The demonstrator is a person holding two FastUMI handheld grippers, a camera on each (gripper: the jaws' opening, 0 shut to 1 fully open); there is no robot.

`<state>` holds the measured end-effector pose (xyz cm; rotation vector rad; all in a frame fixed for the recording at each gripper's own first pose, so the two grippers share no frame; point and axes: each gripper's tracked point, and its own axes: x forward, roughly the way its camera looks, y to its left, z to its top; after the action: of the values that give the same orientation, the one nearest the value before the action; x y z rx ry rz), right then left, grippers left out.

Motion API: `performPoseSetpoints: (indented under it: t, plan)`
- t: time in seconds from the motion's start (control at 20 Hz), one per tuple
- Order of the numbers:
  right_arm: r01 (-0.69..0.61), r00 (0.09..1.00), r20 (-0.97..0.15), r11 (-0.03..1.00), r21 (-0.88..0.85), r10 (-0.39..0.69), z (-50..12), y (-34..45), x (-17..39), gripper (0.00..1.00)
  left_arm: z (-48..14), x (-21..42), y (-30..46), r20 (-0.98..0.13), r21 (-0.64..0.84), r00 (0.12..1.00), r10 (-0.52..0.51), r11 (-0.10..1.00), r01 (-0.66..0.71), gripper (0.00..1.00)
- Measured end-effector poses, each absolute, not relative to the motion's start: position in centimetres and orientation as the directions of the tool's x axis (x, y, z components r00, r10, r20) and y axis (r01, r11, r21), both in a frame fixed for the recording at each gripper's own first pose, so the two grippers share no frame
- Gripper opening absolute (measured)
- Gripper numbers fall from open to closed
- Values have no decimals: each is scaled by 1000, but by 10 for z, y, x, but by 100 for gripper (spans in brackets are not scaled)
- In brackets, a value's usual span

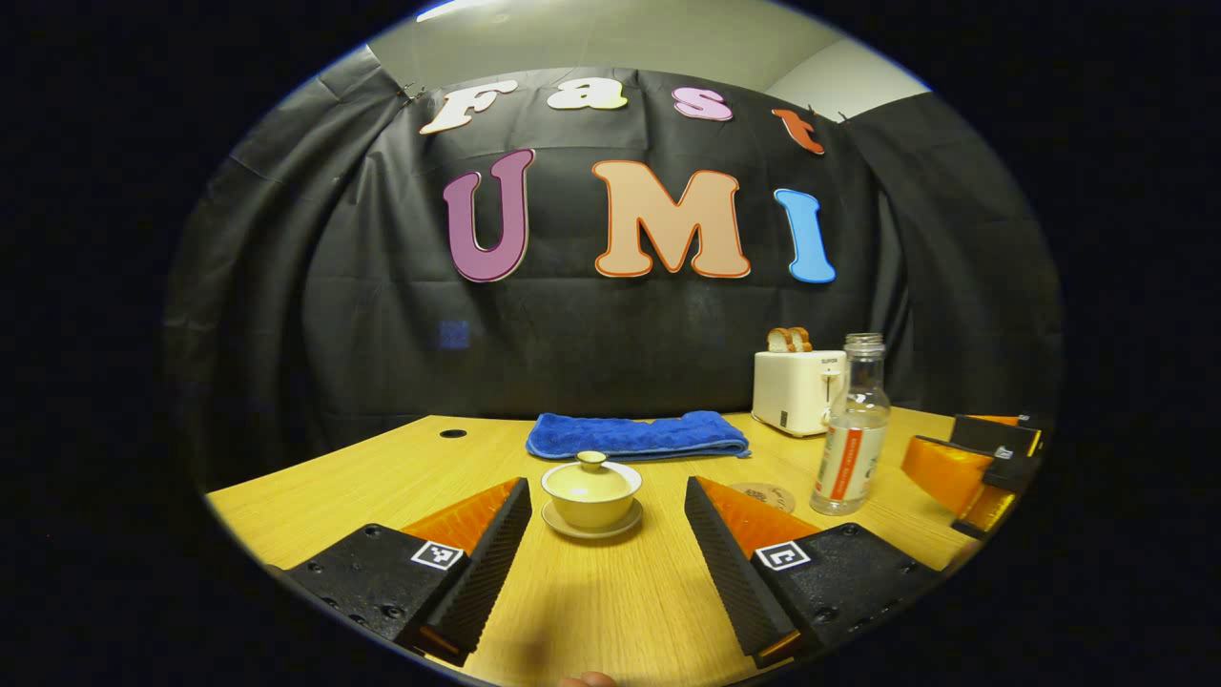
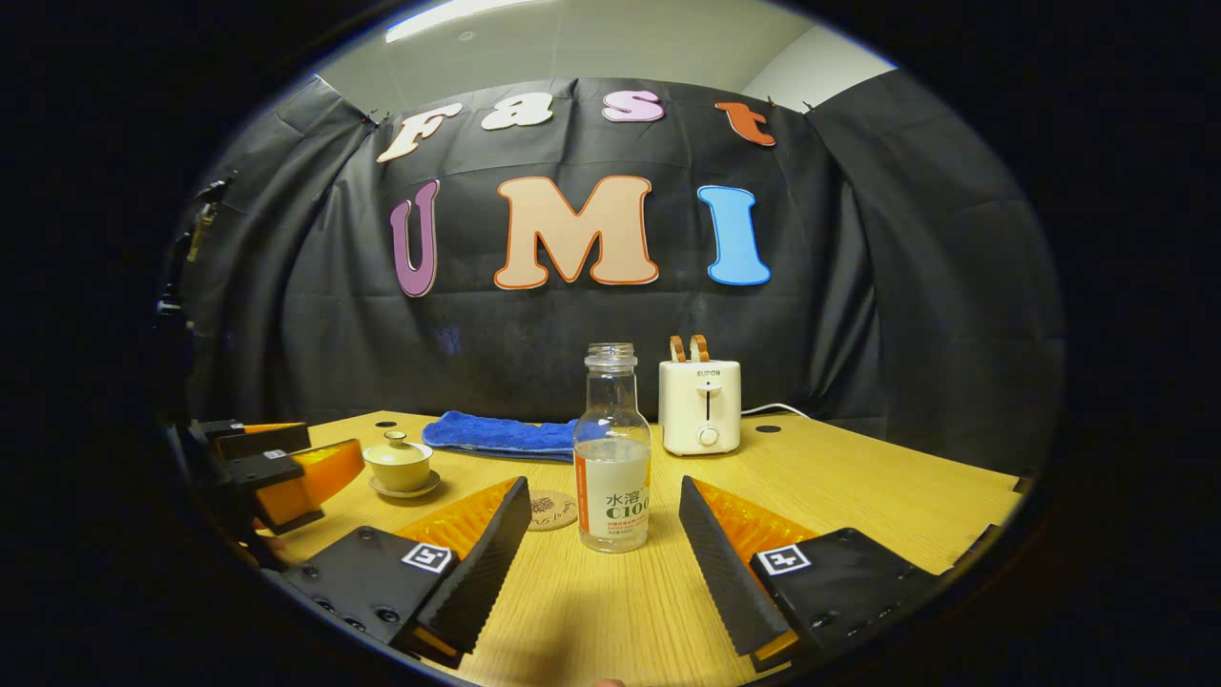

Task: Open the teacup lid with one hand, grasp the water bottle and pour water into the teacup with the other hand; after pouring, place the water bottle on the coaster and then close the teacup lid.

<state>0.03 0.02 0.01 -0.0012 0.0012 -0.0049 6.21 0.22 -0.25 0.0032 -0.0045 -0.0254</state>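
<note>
A pale yellow lidded teacup (image 1: 591, 491) rests on its saucer, straight ahead of my left gripper (image 1: 607, 501), which is open with the cup just beyond its fingertips. The cup's lid is on. In the right gripper view the teacup (image 2: 401, 465) sits at the left. A clear uncapped water bottle (image 2: 612, 448) with a white and orange label stands upright in front of my right gripper (image 2: 603, 501), which is open and short of the bottle. The bottle (image 1: 852, 427) also appears at the right of the left gripper view. A round coaster (image 2: 553, 510) lies just left of the bottle.
A folded blue towel (image 1: 637, 435) lies behind the teacup. A white toaster (image 2: 700, 405) with bread slices stands at the back of the wooden table (image 2: 858, 487). The other gripper (image 1: 983, 468) is at the right edge of the left gripper view.
</note>
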Motion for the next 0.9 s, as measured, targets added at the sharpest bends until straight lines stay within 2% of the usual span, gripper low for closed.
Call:
performPoseSetpoints:
  t: [0.1,0.15,0.35,0.4,0.5,0.55,0.7,0.9]
  plan:
    - [5,1000,-1,1000,-1,-5,0,0,1,95,-3,87,5,4,4,1000,-18,1000,18,95]
    - [6,1000,-1,1000,-1,-6,0,0,1,99,-3,99,6,2,5,1000,-10,1000,10,94]
    - [13,1000,0,1000,0,-13,0,-3,3,99,-6,139,10,-6,8,1000,14,1000,-14,94]
    - [13,1000,0,1000,0,-13,0,-3,3,95,-6,146,11,-4,7,1000,15,1000,-15,93]
    - [13,1000,1,1000,0,-13,0,-4,4,95,-7,159,12,-12,12,1000,25,1000,-25,94]
    - [14,1000,1,1000,0,-14,0,-6,5,99,-7,165,11,-17,13,1000,22,1000,-22,94]
    - [12,1000,-1,1000,1,-12,0,-13,12,99,-21,176,13,-101,28,995,26,999,-23,94]
    - [31,1000,-1,1000,1,-31,0,-29,18,99,-28,179,11,-152,45,988,25,999,-19,94]
